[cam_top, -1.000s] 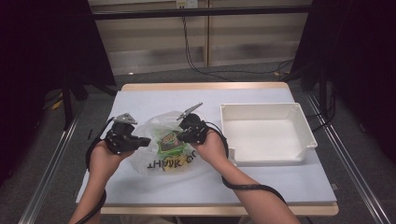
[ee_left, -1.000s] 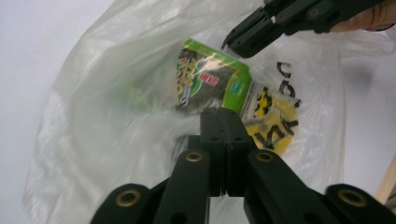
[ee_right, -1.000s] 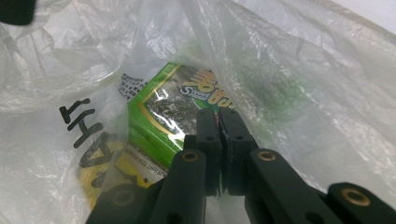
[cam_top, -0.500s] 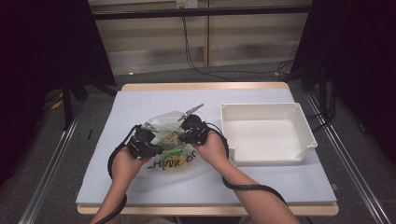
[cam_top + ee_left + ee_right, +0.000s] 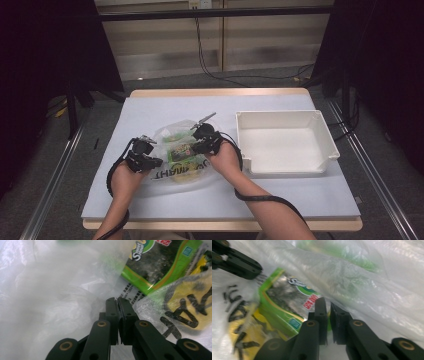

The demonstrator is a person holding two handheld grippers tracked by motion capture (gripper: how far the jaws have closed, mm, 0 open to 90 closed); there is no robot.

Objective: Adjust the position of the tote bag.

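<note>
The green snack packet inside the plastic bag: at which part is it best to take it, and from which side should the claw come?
Probably at the green snack packet's flat edge nearest the bag's opening, coming in level through that opening from the right claw's side. The packet lies flat inside the clear plastic bag, so a thin sealed border suits narrow jaws better than its broad face, and the film covers it from above.
</note>
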